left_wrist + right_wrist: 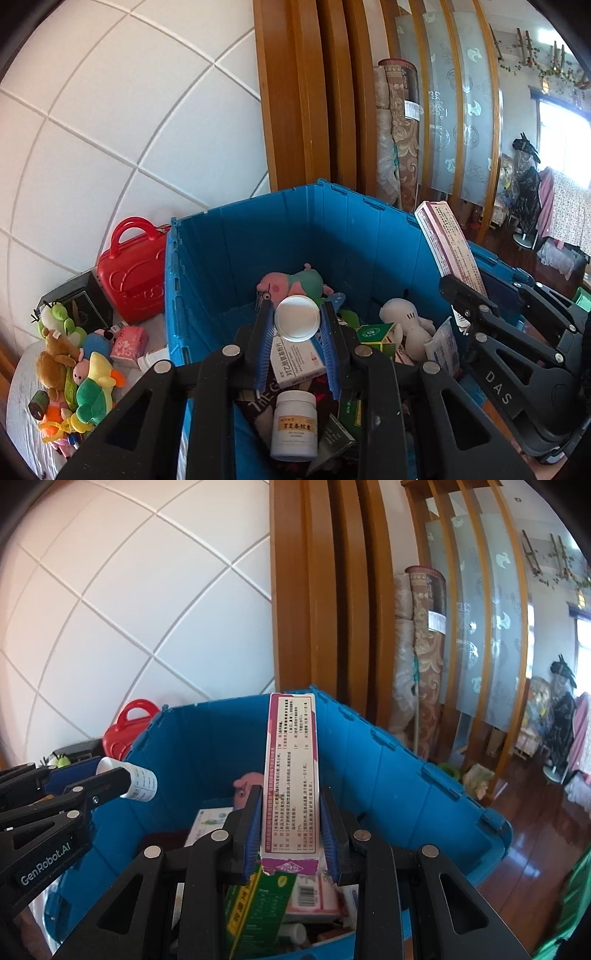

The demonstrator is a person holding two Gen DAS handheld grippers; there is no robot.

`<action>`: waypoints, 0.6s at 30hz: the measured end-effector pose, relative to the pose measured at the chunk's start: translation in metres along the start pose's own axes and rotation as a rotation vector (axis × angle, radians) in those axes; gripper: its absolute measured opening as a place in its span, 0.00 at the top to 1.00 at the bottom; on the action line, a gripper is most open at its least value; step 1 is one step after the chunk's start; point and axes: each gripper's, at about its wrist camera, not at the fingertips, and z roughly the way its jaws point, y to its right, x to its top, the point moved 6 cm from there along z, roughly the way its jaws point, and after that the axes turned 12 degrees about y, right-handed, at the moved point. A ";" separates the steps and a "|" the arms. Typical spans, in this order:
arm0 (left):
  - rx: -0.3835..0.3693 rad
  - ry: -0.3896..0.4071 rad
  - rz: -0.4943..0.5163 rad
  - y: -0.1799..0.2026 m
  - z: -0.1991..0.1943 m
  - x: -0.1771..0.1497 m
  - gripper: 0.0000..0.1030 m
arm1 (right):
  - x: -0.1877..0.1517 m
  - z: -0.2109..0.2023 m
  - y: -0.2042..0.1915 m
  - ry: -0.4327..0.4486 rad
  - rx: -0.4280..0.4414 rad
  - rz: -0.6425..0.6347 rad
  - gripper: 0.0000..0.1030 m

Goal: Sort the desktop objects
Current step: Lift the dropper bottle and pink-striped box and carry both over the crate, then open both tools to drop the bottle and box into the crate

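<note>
Left gripper (297, 341) clamps white bottle (297, 318), right gripper (291, 834) clamps pink box (291, 771); release low, toward crate's (229, 258) 12 o'clock wall.

The blue bin (314, 236) hides much of its own load: the right wrist view shows only the head of the pink plush (246, 783) behind the tall box (290, 775), and the boxes below run under the black fingers (243, 834). The red case (127, 727) shows only its handle and top there (the bin wall covers the rest). The print on the white bottle (294, 424) is too small to read.
</note>
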 end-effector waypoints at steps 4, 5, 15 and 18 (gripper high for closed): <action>-0.008 -0.023 0.004 0.011 0.007 -0.004 0.76 | -0.008 0.010 0.015 -0.027 0.002 0.003 0.72; -0.010 -0.029 0.004 0.014 0.008 -0.005 0.76 | -0.009 0.011 0.017 -0.032 0.001 0.002 0.72; 0.009 -0.046 -0.009 0.019 0.015 -0.013 0.76 | -0.019 0.022 0.028 -0.062 -0.010 -0.014 0.72; 0.006 -0.049 -0.013 0.019 0.015 -0.013 0.76 | -0.021 0.023 0.033 -0.060 -0.035 -0.001 0.66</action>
